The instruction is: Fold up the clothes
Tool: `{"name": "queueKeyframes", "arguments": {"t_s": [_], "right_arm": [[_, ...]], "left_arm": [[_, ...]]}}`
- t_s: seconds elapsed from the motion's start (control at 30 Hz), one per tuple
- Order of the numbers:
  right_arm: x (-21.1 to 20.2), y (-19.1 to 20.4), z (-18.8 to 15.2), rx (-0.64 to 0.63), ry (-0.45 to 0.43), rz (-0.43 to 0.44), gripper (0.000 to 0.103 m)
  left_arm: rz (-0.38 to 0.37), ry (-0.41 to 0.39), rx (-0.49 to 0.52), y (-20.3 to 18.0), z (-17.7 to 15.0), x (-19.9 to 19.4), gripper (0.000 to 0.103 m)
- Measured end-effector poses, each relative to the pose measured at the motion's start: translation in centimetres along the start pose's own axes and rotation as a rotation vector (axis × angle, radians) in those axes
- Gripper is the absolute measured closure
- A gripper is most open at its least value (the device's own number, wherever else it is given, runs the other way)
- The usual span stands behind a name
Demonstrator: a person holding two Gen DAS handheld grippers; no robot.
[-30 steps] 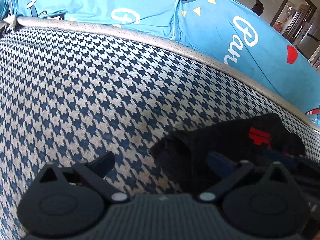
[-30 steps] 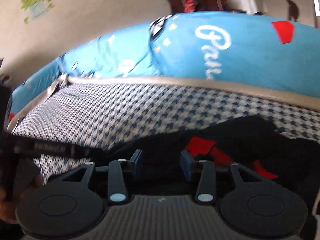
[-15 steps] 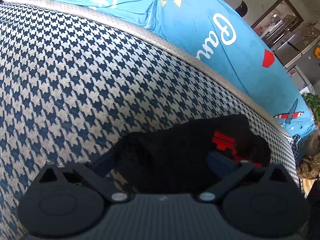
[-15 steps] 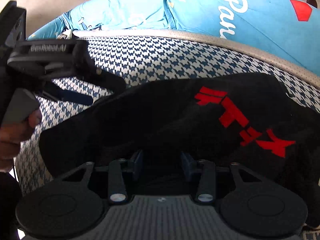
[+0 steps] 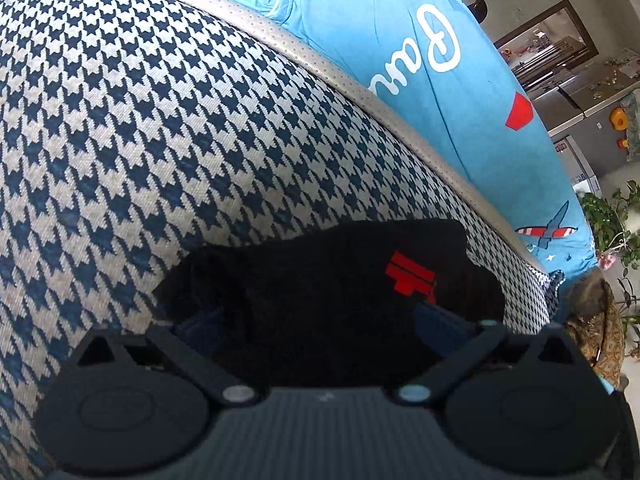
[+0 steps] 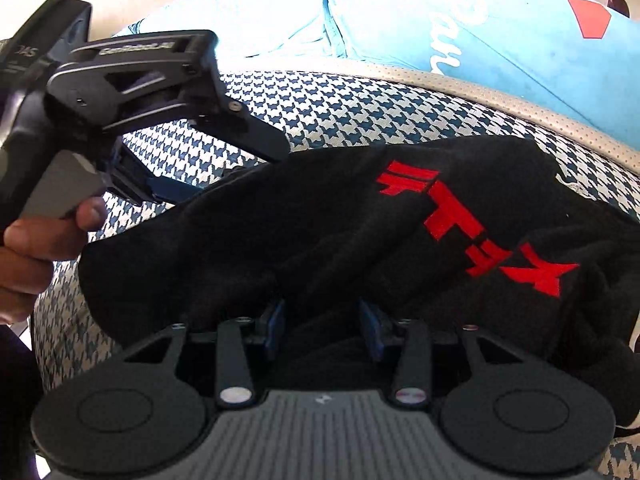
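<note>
A black garment with red print lies rumpled on a blue-and-white houndstooth cushion. My left gripper is open, its blue pads spread wide on either side of the garment's near-left end. In the right wrist view the left gripper comes in from the upper left, held by a person's hand, with one blue finger at the cloth's edge. My right gripper is shut on a bunched fold of the garment, and cloth drapes over its pad tips.
A beige piped edge borders the cushion. Beyond it lies bright blue fabric with white script and a red patch. A doorway and cabinets and a green plant stand at the far right.
Both views have tipped downward and closer to the garment. The left gripper has moved over the cloth's end, which now lies between its fingers, and it has come into the right wrist view.
</note>
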State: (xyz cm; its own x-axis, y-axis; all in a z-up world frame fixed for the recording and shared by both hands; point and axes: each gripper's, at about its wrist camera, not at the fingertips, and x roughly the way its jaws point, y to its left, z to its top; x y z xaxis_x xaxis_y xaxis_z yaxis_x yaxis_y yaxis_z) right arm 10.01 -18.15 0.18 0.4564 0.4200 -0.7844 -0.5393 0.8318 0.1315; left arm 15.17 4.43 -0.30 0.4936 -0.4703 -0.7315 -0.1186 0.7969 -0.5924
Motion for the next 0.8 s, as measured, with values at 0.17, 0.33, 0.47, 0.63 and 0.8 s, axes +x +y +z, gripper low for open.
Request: {"name": "queueKeyframes", "arguments": {"t_s": [0.17, 0.33, 0.47, 0.63, 0.8], "right_arm": [[-0.1, -0.3, 0.2, -0.002, 0.0, -0.007, 0.061], [-0.1, -0.3, 0.5, 0.009, 0.005, -0.019, 0.061], [-0.5, 0.7, 0.2, 0.033, 0.006, -0.054, 0.061], [-1.6, 1.6, -0.2, 0.052, -0.01, -0.104, 0.061], [-2.9, 1.7, -0.4, 0.092, -0.037, -0.112, 0.058]], "left_arm": [[-0.02, -0.03, -0.017, 0.2, 0.5, 0.6, 0.008], [-0.003, -0.031, -0.026, 0.5, 1.0, 1.7, 0.022], [0.025, -0.039, 0.006, -0.2, 0.9, 2.0, 0.022], [0.098, -0.051, 0.108, -1.6, 0.2, 2.4, 0.028], [0.224, -0.064, 0.25, -3.3, -0.8, 2.6, 0.054]]}}
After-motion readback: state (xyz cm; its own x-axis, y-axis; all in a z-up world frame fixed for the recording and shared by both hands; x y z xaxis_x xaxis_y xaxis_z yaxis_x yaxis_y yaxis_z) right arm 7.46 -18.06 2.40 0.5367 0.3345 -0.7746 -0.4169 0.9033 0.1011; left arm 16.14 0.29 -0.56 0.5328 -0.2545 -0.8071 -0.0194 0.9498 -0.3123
